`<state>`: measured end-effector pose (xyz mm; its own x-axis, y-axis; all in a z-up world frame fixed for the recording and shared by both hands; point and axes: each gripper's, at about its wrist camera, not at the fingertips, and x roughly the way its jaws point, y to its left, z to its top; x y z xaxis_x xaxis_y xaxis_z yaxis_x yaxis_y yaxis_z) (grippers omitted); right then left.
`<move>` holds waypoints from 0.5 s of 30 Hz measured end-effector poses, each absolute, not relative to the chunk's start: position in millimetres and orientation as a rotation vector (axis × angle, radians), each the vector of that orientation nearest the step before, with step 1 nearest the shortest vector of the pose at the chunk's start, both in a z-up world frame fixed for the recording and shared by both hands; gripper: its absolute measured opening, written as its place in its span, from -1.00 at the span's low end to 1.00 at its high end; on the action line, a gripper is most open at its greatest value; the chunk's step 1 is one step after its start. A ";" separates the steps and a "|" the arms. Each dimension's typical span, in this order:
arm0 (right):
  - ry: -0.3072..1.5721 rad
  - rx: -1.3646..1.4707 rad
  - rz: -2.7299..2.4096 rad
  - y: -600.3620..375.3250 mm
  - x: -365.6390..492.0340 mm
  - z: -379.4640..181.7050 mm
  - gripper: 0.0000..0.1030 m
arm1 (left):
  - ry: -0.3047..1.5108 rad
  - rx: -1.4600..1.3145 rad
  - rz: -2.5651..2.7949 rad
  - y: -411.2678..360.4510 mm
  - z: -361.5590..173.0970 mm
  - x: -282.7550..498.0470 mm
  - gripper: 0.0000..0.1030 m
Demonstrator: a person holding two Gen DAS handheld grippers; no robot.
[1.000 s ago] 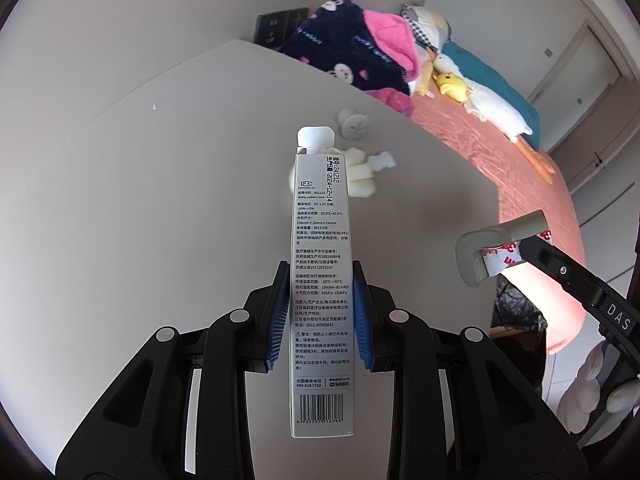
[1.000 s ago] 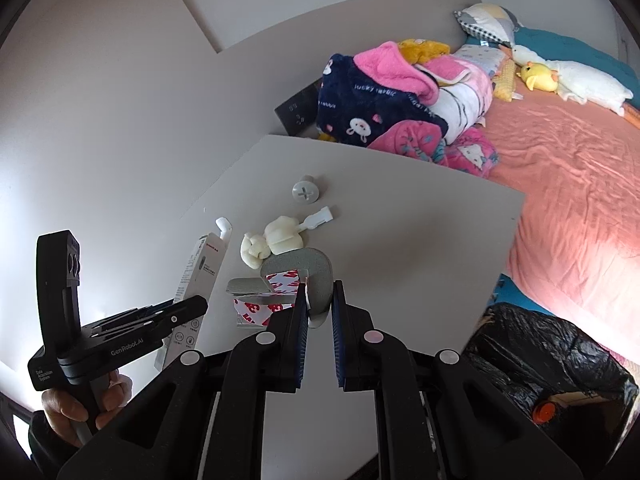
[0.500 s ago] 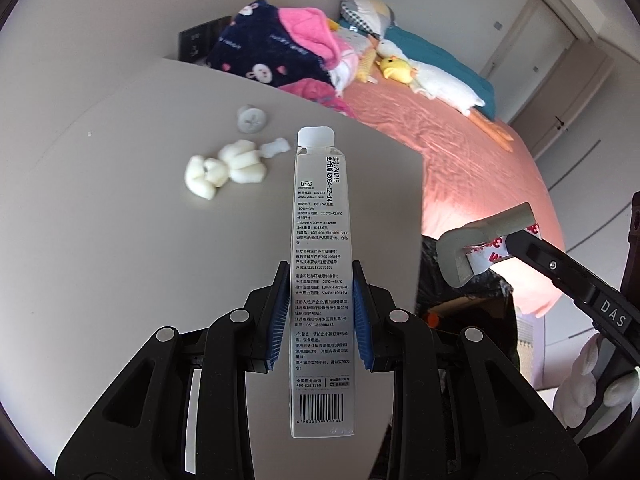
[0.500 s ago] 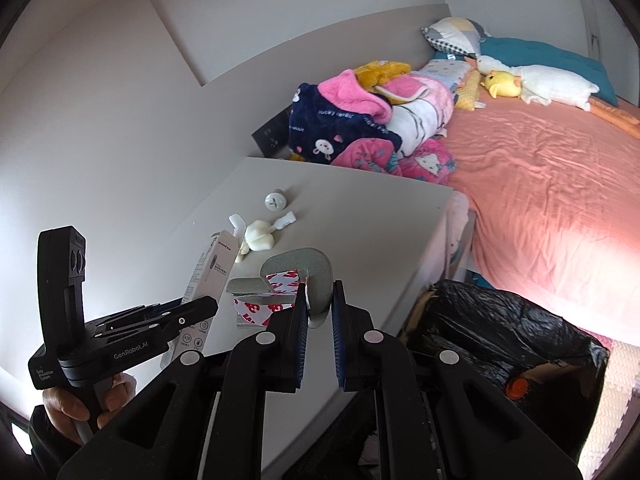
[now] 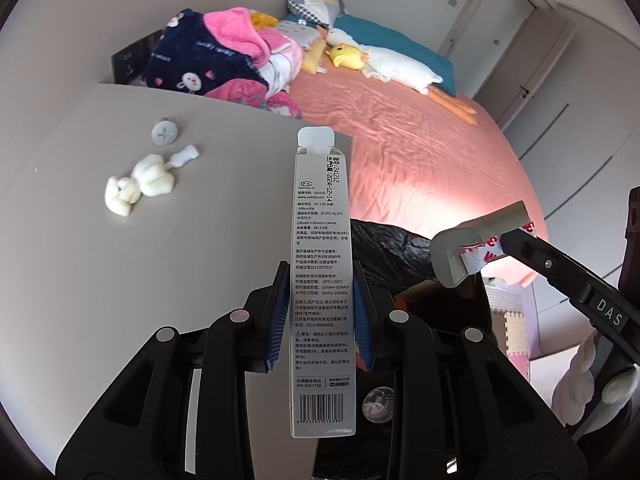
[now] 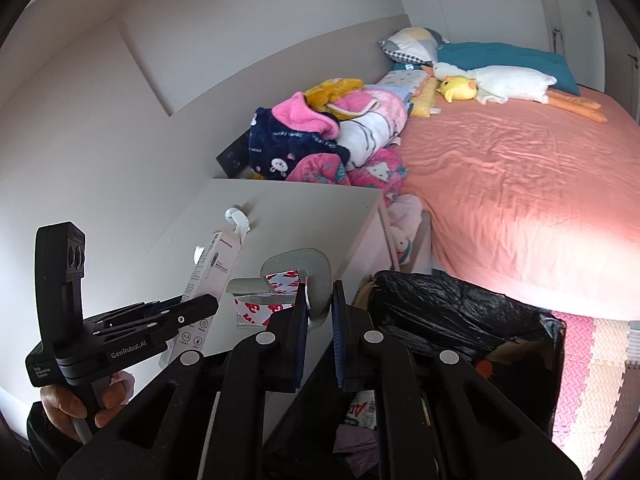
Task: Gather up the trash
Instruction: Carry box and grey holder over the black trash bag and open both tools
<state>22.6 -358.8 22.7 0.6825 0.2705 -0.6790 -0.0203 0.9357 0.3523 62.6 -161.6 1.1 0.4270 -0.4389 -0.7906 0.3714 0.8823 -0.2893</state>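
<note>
Seen from the left wrist, the left gripper (image 5: 322,312) pinches a long white carton (image 5: 323,280) between its blue pads; the carton stands upright in the frame, its tab at 12 o'clock and its barcode at 6 o'clock. Behind it lies a pale table (image 5: 100,272), bearing a lump of white tissue (image 5: 138,184) at 10 o'clock, with a small white tube (image 5: 184,155) just beside it and a round cap (image 5: 165,134) near that. At 3 o'clock the right gripper (image 5: 500,246) reaches in from the side, clamped on a curved grey pad with red-printed backing (image 5: 468,248). Under that pad and to the right of the carton sits a black trash bag (image 5: 400,252), off the table's edge. A bed with a salmon sheet (image 5: 420,152) fills the 1 o'clock quarter, with a heap of clothes (image 5: 224,56) at 11 o'clock and a white plush goose (image 5: 392,64) toward 12.

Seen from the right wrist, the right gripper (image 6: 320,312) shows its pads pressed tight on the grey pad (image 6: 304,280), which rises just above them at the frame's centre. At 8 o'clock the left gripper (image 6: 196,308) holds the carton (image 6: 212,272) over the table (image 6: 312,212); a bare hand (image 6: 80,400) grips its handle at 7 o'clock. The trash bag (image 6: 460,320) gapes at 4 o'clock, scraps visible inside it. The bed (image 6: 520,184) spreads at 2 o'clock, the clothes (image 6: 320,136) at 12.
</note>
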 end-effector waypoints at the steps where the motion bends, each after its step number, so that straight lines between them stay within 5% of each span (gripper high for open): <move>1: 0.805 0.334 0.158 -362.8 20.3 22.9 -0.75 | 1.010 -0.071 -0.515 -166.0 1.6 60.8 -0.44; 15: 0.786 0.370 0.053 -412.1 -6.7 25.1 -0.75 | 1.019 -0.021 -0.626 -219.5 1.7 56.4 -0.44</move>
